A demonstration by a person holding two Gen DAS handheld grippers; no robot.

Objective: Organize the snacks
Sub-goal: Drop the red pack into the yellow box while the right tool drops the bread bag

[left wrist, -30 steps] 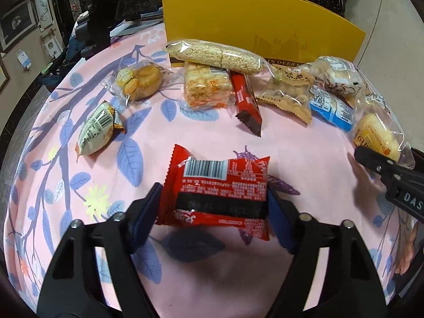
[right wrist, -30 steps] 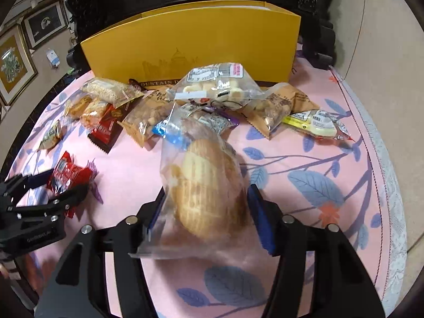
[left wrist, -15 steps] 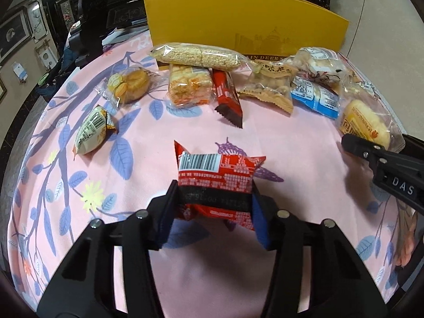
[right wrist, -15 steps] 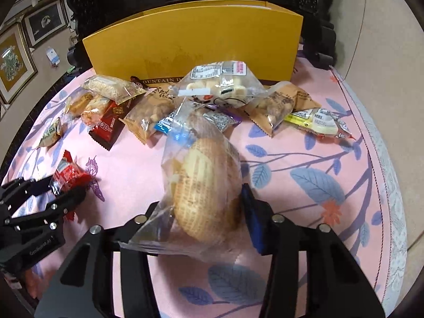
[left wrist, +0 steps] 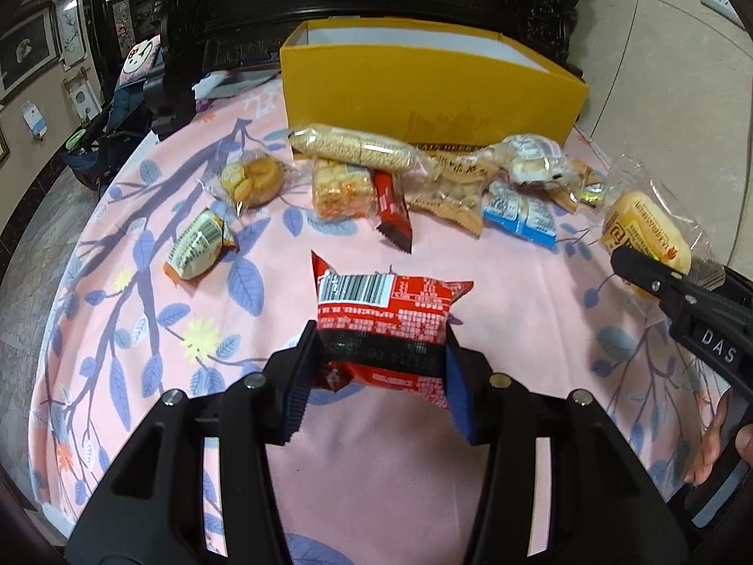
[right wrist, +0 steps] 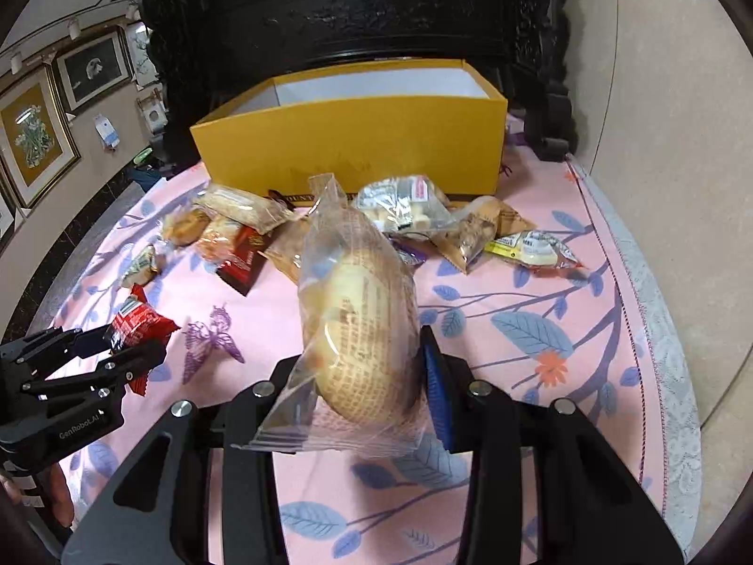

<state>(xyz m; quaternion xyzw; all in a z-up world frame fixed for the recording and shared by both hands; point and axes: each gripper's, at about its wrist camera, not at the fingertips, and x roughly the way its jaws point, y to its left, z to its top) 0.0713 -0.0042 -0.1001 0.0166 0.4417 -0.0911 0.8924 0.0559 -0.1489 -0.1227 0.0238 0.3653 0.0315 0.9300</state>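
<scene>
A red snack packet (left wrist: 381,301) with a barcode hangs off the pink floral tablecloth (left wrist: 141,329), and my left gripper (left wrist: 381,348) is shut on its lower half. The right wrist view shows the same packet (right wrist: 136,322) in that gripper (right wrist: 122,348) at the far left. My right gripper (right wrist: 362,358) has a clear bag of yellow bread (right wrist: 357,292) standing upright between its pads; the jaws are closing and pressing the bag, which is clear of the cloth. The bread bag (left wrist: 644,230) also shows at the right of the left wrist view. An open yellow box (right wrist: 348,141) stands at the back.
Several wrapped snacks lie in a row before the box: a puffed rice bar (left wrist: 348,146), a cookie bag (left wrist: 249,179), a dark red bar (left wrist: 393,212), a blue packet (left wrist: 522,216), a yellow packet (right wrist: 532,247). Dark carved furniture (right wrist: 376,14) stands behind. The table edge (right wrist: 659,329) curves at right.
Both grippers closed on their snacks and rose, lifting the red packet and the bread bag off the cloth. The box's open top has come into view.
</scene>
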